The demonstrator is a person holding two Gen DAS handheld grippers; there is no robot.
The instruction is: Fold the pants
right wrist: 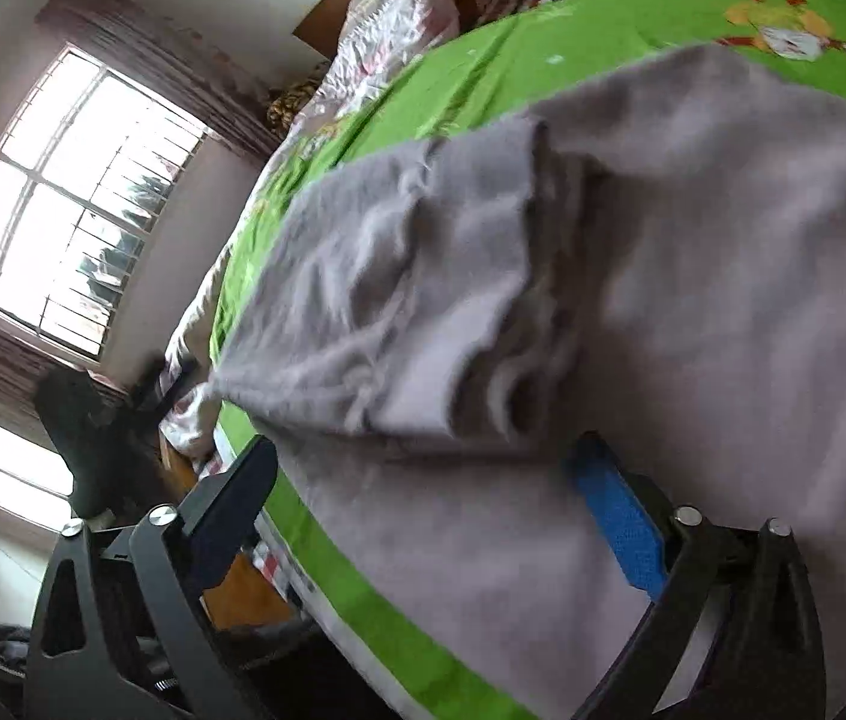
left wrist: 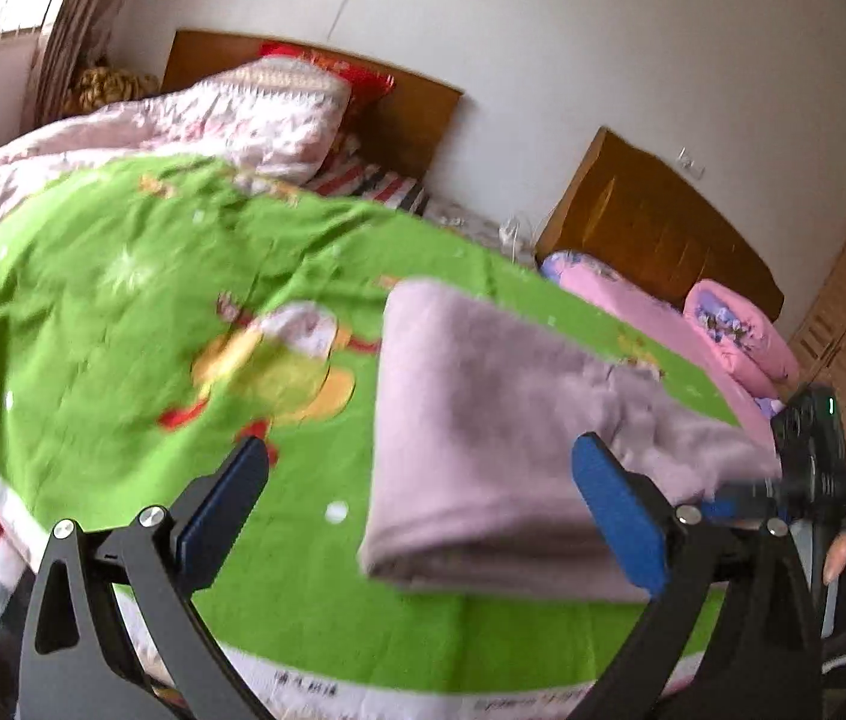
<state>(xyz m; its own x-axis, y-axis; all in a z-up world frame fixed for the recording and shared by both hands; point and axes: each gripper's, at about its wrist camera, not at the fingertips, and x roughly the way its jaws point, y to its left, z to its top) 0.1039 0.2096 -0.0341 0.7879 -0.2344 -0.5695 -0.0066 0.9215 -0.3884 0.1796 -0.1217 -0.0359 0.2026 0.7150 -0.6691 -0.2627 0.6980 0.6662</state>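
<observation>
Your left gripper hangs released above the bed, its blue-padded fingers spread wide with nothing between them except the near edge of the pants seen beyond. The pants, a pale lilac fleece, lie folded on the green quilt toward the foot of the bed, a rounded fold facing you and the looser layers trailing off to your right. Your right gripper is also spread open, held low and close over the pants; its blue pad sits right against the fabric, but the pictures are blurred and you cannot tell whether it touches. From the left wrist view you can see that gripper's black body at the far right end of the garment. Beyond the quilt lie a pink floral duvet, a wooden headboard and, on a second bed, a rolled pink blanket. A barred window shows in the right wrist view.
</observation>
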